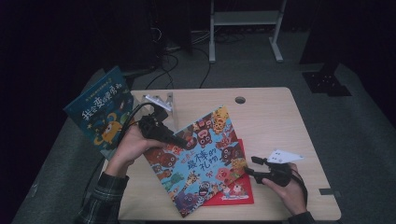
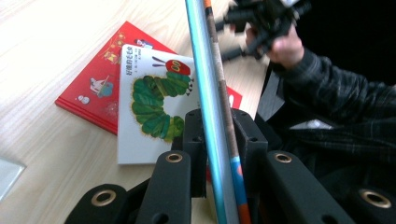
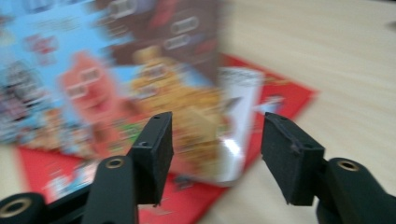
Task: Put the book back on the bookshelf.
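Your left hand-held gripper (image 1: 180, 140) clamps the upper edge of the blue animal picture book (image 1: 201, 158), tilted above 2 books on the desk (image 1: 271, 112), while your right hand-held gripper (image 1: 251, 168) is open and holds nothing beside the red book (image 1: 236, 193).

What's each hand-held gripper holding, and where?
Left hand-held gripper clamps the animal book by its edge. Right hand-held gripper is open, holding nothing.
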### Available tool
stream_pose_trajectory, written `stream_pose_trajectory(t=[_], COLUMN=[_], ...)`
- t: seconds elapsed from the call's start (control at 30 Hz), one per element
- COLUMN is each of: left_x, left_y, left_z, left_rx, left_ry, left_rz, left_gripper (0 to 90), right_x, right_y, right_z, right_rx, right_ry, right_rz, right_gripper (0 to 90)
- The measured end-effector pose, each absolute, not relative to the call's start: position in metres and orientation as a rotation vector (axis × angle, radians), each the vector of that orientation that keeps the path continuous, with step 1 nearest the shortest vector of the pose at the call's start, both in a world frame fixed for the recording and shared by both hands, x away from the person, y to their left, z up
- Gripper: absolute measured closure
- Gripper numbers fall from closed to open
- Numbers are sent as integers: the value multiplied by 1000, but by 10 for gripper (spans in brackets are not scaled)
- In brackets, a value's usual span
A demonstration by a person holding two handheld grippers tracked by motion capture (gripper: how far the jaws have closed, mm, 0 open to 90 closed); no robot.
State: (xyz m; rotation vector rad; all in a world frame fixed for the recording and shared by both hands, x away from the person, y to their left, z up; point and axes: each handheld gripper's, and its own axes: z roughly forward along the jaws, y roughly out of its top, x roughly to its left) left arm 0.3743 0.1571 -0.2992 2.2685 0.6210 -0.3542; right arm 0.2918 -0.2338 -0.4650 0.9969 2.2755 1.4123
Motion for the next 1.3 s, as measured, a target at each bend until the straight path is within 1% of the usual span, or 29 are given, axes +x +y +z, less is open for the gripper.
stream_pose_trajectory(t=[0.2,0.37,0.47,0.63,0.77,1.07,1.23,1.3], left_x=[364,358,356,351,351,350,350,350], left_y=[150,151,154,161,171,198,215,223], left_z=[-283,-270,-263,-248,-241,-231,-229,-228], left_rx=[2328,2350,2359,2375,2386,2359,2345,2335], left_ry=[589,567,579,601,639,697,746,779], left_rz=[-292,-242,-221,-144,-98,-81,-59,-45], left_gripper=[780,779,779,775,774,777,776,776], right_x=[311,329,342,357,366,378,385,387], right_y=[-256,-269,-276,-283,-286,-289,-290,-292], right_z=[-466,-473,-478,-487,-490,-498,-501,-502], right_rx=[1152,1275,1334,1374,1383,1399,1440,1482], right_ry=[2105,2035,2005,1947,1929,1883,1981,1990], right_rz=[1316,1162,1097,1028,981,943,868,895], right_gripper=[392,369,362,345,336,308,242,238])
